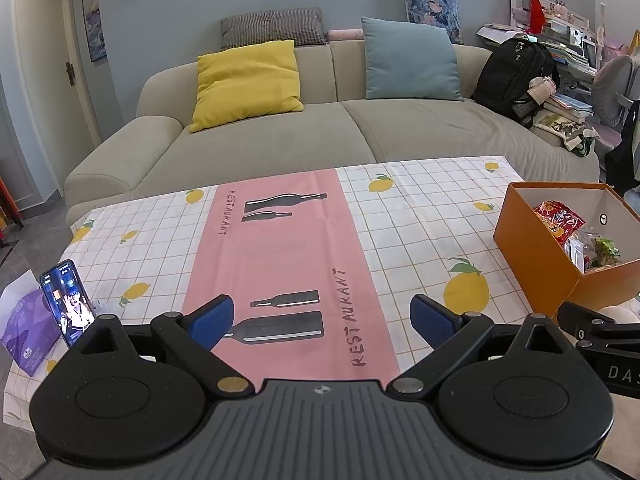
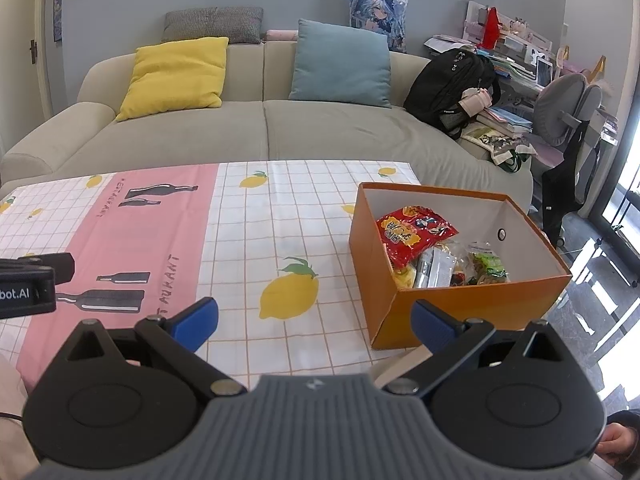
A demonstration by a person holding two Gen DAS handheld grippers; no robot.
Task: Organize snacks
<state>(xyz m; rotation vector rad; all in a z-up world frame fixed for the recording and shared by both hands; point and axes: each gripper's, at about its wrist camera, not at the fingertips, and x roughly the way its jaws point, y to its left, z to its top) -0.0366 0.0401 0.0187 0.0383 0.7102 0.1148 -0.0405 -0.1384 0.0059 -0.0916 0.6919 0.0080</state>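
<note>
An orange cardboard box [image 2: 472,308] stands on the table at the right; it also shows in the left wrist view [image 1: 532,256]. Inside lie several snack packets: a red bag [image 2: 412,232], a clear silver one [image 2: 434,266] and a green one [image 2: 488,266]. The red bag also shows in the left wrist view [image 1: 558,218]. My left gripper [image 1: 322,320] is open and empty above the pink strip of the tablecloth. My right gripper [image 2: 314,322] is open and empty, just in front of the box's near left corner.
A lemon-print tablecloth [image 1: 400,216] covers the table. A phone [image 1: 68,302] leans against a purple tissue pack [image 1: 26,328] at the left edge. A beige sofa [image 1: 320,128] with cushions and a black backpack [image 1: 514,74] stands behind the table.
</note>
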